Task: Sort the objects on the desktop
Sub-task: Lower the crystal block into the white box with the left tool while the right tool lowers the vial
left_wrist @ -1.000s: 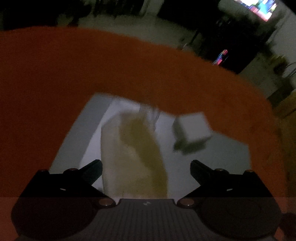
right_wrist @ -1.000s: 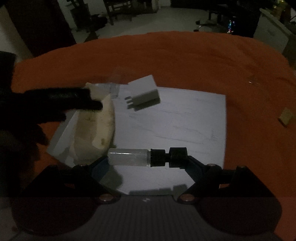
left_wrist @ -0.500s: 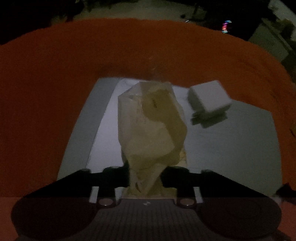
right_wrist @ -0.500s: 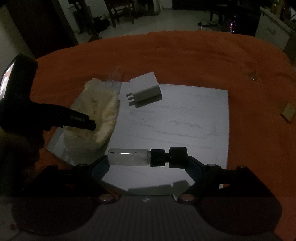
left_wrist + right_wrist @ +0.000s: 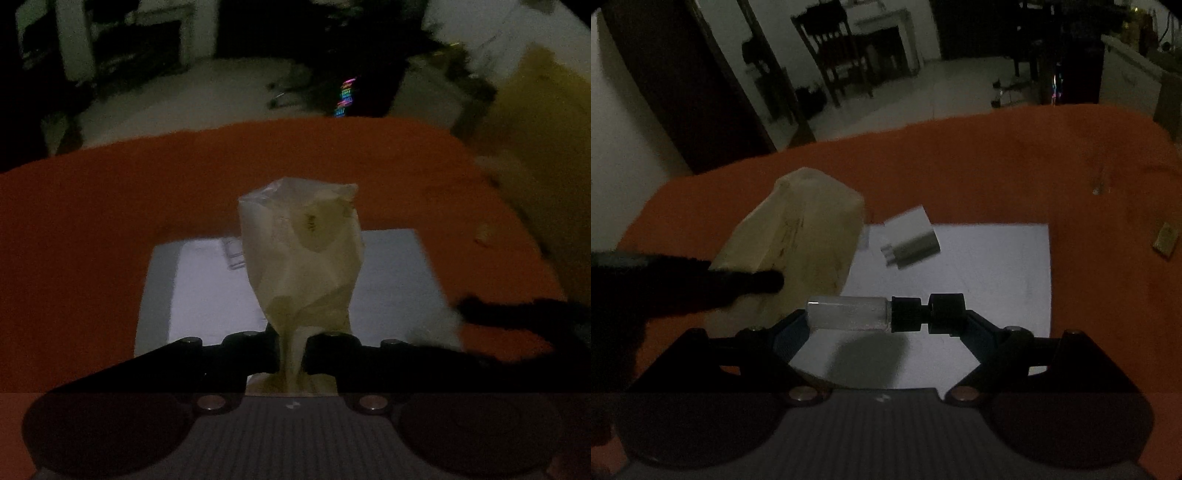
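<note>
Bag (image 5: 301,258) pinched in left gripper (image 5: 291,352) jaws, vial (image 5: 849,313) clamped endwise in right gripper (image 5: 884,314); no legible writing.

Both grippers (image 5: 291,349) (image 5: 884,314) clamped, raised

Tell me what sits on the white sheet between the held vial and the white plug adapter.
Nothing: in the right wrist view, only bare white sheet separates the vial in the right hand-held gripper from the plug adapter.
</note>
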### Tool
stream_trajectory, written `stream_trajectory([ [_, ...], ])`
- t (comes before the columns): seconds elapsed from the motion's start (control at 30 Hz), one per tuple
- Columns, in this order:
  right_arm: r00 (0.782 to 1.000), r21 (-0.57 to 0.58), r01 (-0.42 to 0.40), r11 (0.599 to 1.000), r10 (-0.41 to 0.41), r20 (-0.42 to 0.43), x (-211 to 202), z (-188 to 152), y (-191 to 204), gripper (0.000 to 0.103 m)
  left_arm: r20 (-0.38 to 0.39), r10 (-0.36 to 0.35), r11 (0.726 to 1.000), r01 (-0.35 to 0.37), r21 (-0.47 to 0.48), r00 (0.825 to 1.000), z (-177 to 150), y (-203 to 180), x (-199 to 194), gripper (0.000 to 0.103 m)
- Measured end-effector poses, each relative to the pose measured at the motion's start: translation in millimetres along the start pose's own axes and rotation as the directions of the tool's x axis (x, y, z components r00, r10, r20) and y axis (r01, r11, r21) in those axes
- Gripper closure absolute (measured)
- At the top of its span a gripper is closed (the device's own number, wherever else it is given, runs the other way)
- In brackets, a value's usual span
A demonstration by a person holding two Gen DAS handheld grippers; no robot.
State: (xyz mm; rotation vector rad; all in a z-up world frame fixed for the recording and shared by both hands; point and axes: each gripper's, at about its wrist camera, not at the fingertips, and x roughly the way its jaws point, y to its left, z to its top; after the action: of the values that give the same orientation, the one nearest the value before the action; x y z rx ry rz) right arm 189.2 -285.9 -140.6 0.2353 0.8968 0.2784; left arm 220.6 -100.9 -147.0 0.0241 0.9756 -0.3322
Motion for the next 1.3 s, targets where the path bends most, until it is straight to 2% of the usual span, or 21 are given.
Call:
stream_trajectory([
  [0.1, 1.000, -0.011, 0.006, 1.000, -0.006, 0.027, -17, 0, 6, 0.014, 0.024, -0.047, 0.999, 0.047, 0.003, 0.999, -11, -2, -33, 0.095],
  [0.2, 0.999, -0.021, 0.000, 1.000, 0.001, 0.037, -37, -7, 16, 0.014, 0.067, -0.050, 0.999, 0.050, 0.005, 0.997, -33, -3, -59, 0.095],
  [0.3, 0.999, -0.042, -0.017, 0.999, 0.018, 0.039, -62, -23, 30, 0.014, 0.090, -0.066, 0.997, 0.069, -0.035, 0.994, -66, 3, -85, 0.095],
  [0.37, 0.999, -0.071, -0.030, 0.997, 0.033, 0.039, -77, -44, 40, 0.014, 0.114, -0.064, 0.998, 0.064, 0.005, 0.991, -92, 2, -99, 0.095],
  [0.43, 0.999, -0.096, -0.031, 0.995, 0.034, 0.031, -88, -68, 49, 0.013, 0.140, -0.040, 0.996, 0.029, 0.079, 0.989, -121, -3, -107, 0.094],
  [0.5, 0.999, -0.100, -0.031, 0.994, 0.033, 0.016, -88, -93, 56, 0.013, 0.123, -0.026, 0.995, 0.014, 0.099, 0.992, -144, -8, -106, 0.094],
  [0.57, 1.000, -0.109, -0.027, 0.994, 0.026, -0.009, -81, -118, 65, 0.013, 0.076, -0.030, 0.996, 0.024, 0.081, 0.997, -163, -7, -93, 0.094],
  [0.63, 0.999, -0.115, 0.003, 0.993, -0.007, -0.033, -67, -137, 71, 0.013, 0.057, 0.005, 0.997, -0.010, 0.081, 0.998, -176, -5, -76, 0.094],
  [0.73, 0.995, -0.118, 0.052, 0.992, -0.061, -0.075, -42, -157, 78, 0.014, 0.004, 0.010, 0.998, -0.011, 0.065, 1.000, -185, -1, -50, 0.094],
  [0.83, 0.989, -0.128, 0.097, 0.987, -0.110, -0.099, -21, -168, 77, 0.014, -0.025, -0.001, 0.999, 0.002, 0.037, 1.000, -187, 2, -31, 0.094],
  [1.13, 0.962, -0.142, 0.181, 0.973, -0.205, -0.178, 6, -175, 69, 0.013, -0.098, -0.007, 1.000, 0.009, 0.017, 0.995, -204, 11, -18, 0.093],
  [1.23, 0.953, -0.137, 0.205, 0.969, -0.229, -0.200, 1, -172, 69, 0.013, -0.128, 0.000, 1.000, -0.004, -0.030, 0.992, -206, 16, -22, 0.078],
  [1.27, 0.950, -0.133, 0.213, 0.968, -0.237, -0.204, -2, -171, 69, 0.013, -0.135, -0.014, 0.998, 0.006, -0.056, 0.991, -204, 19, -26, 0.061],
  [1.3, 0.954, -0.126, 0.208, 0.970, -0.230, -0.193, -11, -168, 69, 0.013, -0.130, -0.037, 0.996, 0.025, -0.087, 0.991, -202, 23, -34, 0.055],
])
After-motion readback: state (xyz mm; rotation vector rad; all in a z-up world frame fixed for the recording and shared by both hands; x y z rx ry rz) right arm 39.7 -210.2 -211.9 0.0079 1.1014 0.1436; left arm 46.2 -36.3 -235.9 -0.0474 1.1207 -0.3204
